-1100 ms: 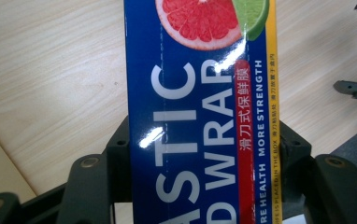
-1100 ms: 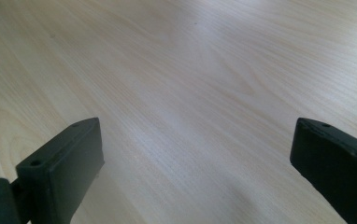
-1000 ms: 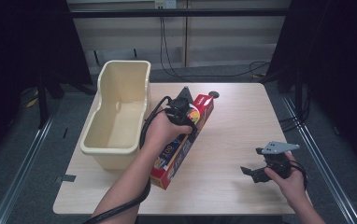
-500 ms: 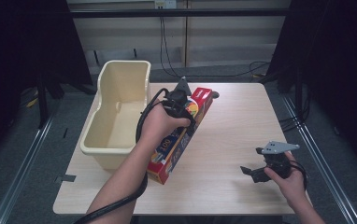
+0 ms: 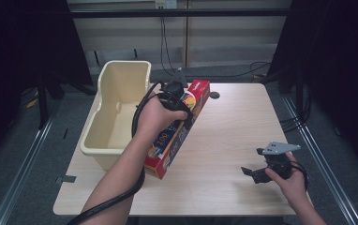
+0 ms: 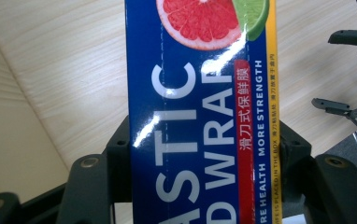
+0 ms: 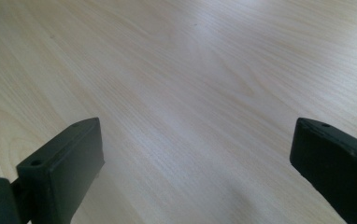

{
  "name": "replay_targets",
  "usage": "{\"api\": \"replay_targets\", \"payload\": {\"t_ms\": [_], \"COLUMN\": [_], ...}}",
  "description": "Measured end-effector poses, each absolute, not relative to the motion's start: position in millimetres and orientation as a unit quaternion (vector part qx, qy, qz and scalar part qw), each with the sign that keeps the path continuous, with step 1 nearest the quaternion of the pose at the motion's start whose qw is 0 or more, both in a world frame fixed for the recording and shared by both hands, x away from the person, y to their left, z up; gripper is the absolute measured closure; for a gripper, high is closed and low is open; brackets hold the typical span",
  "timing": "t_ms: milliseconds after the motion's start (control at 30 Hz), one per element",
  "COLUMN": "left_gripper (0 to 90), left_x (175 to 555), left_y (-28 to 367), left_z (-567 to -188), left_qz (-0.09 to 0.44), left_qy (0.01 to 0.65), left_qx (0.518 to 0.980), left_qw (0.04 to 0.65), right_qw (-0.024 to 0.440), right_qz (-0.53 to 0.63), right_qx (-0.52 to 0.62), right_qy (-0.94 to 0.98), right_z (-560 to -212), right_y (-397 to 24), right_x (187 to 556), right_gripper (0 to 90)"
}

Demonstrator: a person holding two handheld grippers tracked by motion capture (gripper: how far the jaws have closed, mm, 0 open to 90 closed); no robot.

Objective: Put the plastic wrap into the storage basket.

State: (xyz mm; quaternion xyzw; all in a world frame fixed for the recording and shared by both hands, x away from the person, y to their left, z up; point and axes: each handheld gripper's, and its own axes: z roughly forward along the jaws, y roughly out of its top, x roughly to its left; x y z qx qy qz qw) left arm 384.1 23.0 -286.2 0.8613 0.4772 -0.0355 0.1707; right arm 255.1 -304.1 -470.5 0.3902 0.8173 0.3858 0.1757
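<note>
The left claw (image 5: 179, 96) is clamped across a long box of plastic wrap (image 5: 179, 131), its jaws pressing on the two long sides, as the left gripper view shows with the blue printed face of the box (image 6: 200, 140) running straight up between them. In the high view the box sits in the middle of the frame, slanting from lower left to upper right, just beside the cream plastic bin (image 5: 116, 117) that takes up the left part of the surface (image 5: 228, 136). The far end of the box looks raised; whether its near end touches the wood I cannot tell from here.

The right claw (image 5: 257, 173) rests low in the lower right of the frame, well apart from the box, its jaws standing wide with nothing but bare wood (image 7: 190, 93) between them.

My reading is that the lift is the step in hand, with the bin the likely destination. The next move calls for carrying the box leftward over the bin's rim and keeping it level enough that the long end clears the wall. A box this long, gripped away from its middle, may swing or tip, so a firm hold matters.
</note>
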Motion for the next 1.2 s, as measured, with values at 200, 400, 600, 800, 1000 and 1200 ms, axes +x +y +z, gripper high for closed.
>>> {"api": "replay_targets", "payload": {"t_ms": [200,400,600,800,1000,1200], "left_gripper": [40.7,40.7,40.7,40.7,40.8,40.7], "left_x": [386,389,392,394,396,400], "left_y": [29,35,40,42,45,51], "left_z": [-277,-269,-260,-252,-245,-239], "left_qz": [-0.031,-0.03,-0.022,-0.019,-0.012,-0.015], "left_qy": [0.484,0.493,0.501,0.504,0.507,0.522], "left_qx": [0.857,0.851,0.848,0.847,0.845,0.834], "left_qw": [0.172,0.177,0.171,0.169,0.172,0.179], "right_qw": [0.175,0.176,0.173,0.176,0.175,0.176], "right_qz": [0.385,0.385,0.383,0.383,0.385,0.384], "right_qx": [0.391,0.39,0.389,0.391,0.391,0.391], "right_qy": [0.818,0.818,0.82,0.818,0.818,0.817], "right_z": [-470,-471,-471,-470,-470,-470], "right_y": [-304,-303,-303,-304,-305,-304], "right_x": [255,255,255,255,255,255], "right_gripper": [2.6,2.6,2.5,2.5,2.6,2.6]}}
